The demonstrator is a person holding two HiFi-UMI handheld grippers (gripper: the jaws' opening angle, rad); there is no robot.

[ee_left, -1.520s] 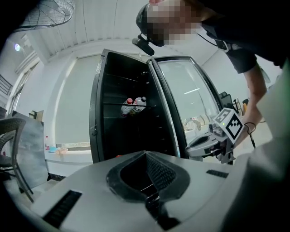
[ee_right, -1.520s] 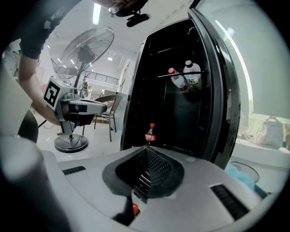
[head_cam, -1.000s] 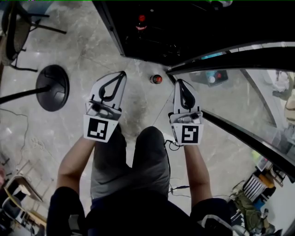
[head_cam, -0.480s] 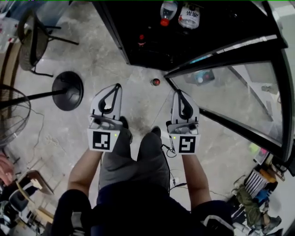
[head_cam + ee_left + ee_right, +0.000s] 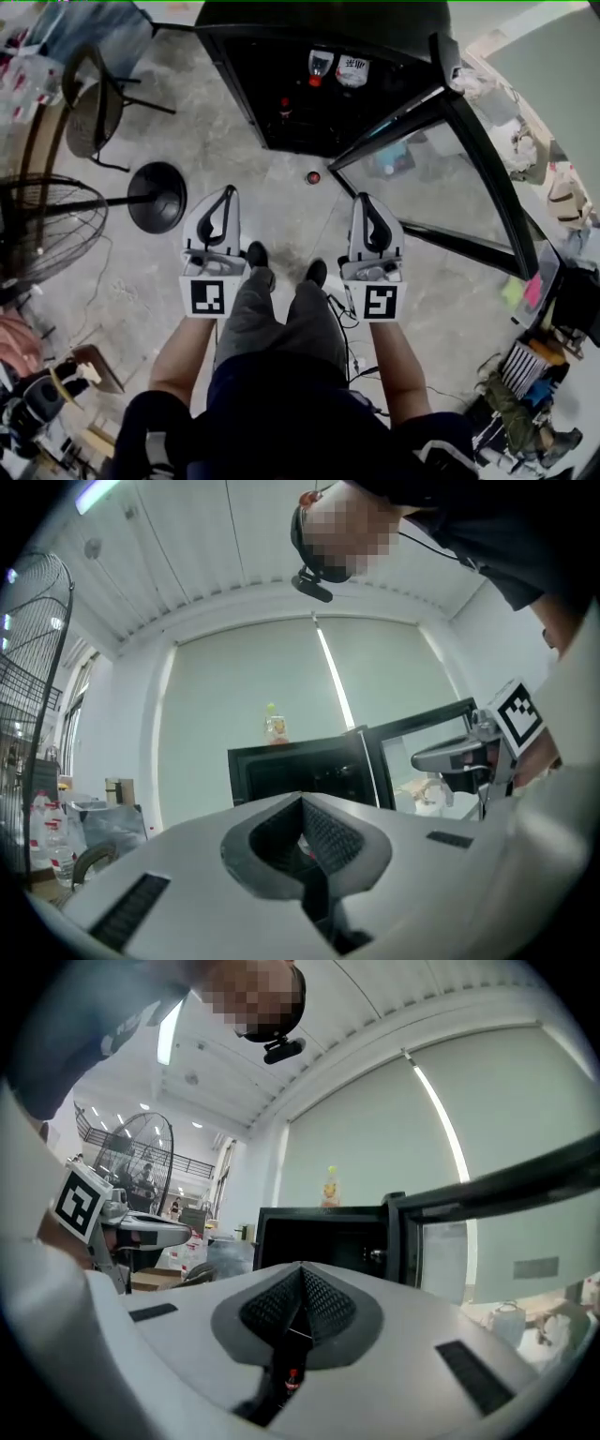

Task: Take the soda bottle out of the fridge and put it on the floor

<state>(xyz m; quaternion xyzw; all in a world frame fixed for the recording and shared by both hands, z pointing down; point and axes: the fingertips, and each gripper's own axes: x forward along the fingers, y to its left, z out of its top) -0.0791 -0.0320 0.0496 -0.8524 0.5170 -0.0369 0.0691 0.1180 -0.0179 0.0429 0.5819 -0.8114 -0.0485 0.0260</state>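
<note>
soda bottle (image 5: 312, 177): dark, red cap
fridge (image 5: 319, 14): black, at the far side
floor (image 5: 281, 225): mottled grey
left gripper (image 5: 228, 190): white, black-and-white square marker
right gripper (image 5: 361, 197): white, black-and-white square marker

- White shells with dark, teardrop-shaped padded openings form the left tool (image 5: 226, 193) and right tool (image 5: 362, 200).
- Black-and-white marker cubes (image 5: 208, 297) sit at their near ends.
- Grey trousers (image 5: 281, 323), dark short-sleeved top (image 5: 281, 422), black shoes (image 5: 256, 253).

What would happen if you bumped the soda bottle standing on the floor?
The soda bottle stands upright and looks tall and narrow, so it would probably tip. Its round body would likely roll across the smooth floor. It looks dark inside, so perhaps full and fairly heavy.
</note>
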